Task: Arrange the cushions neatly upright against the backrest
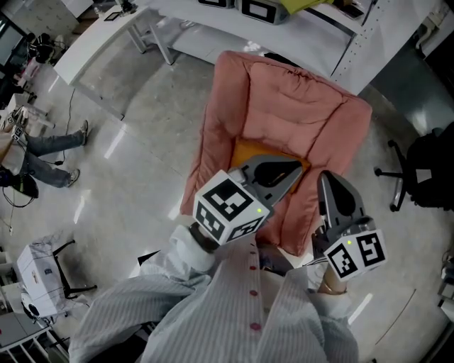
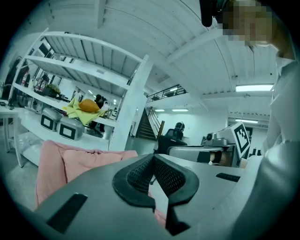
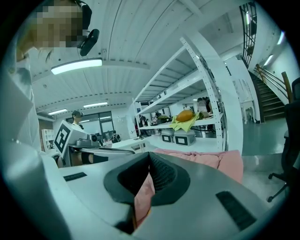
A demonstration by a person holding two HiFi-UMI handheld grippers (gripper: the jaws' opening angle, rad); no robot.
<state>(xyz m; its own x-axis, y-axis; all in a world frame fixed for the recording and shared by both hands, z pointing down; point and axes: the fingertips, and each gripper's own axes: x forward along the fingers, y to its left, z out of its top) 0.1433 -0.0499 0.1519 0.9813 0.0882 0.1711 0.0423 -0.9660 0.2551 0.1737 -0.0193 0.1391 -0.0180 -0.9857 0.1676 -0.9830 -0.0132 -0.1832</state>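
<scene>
Bright, even lighting; fisheye-warped edges.

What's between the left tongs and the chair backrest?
Head view: an orange cushion, partly hidden behind the left tongs; the pink backrest rises beyond it.

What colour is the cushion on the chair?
The cushion is orange, clearest in the head view.

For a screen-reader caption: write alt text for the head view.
Seen from above, a person in a striped shirt holds the left gripper and right gripper, fingers shut, in front of a pink armchair with an orange cushion on its seat. Grey floor, white shelves and a black office chair surround it.
</scene>
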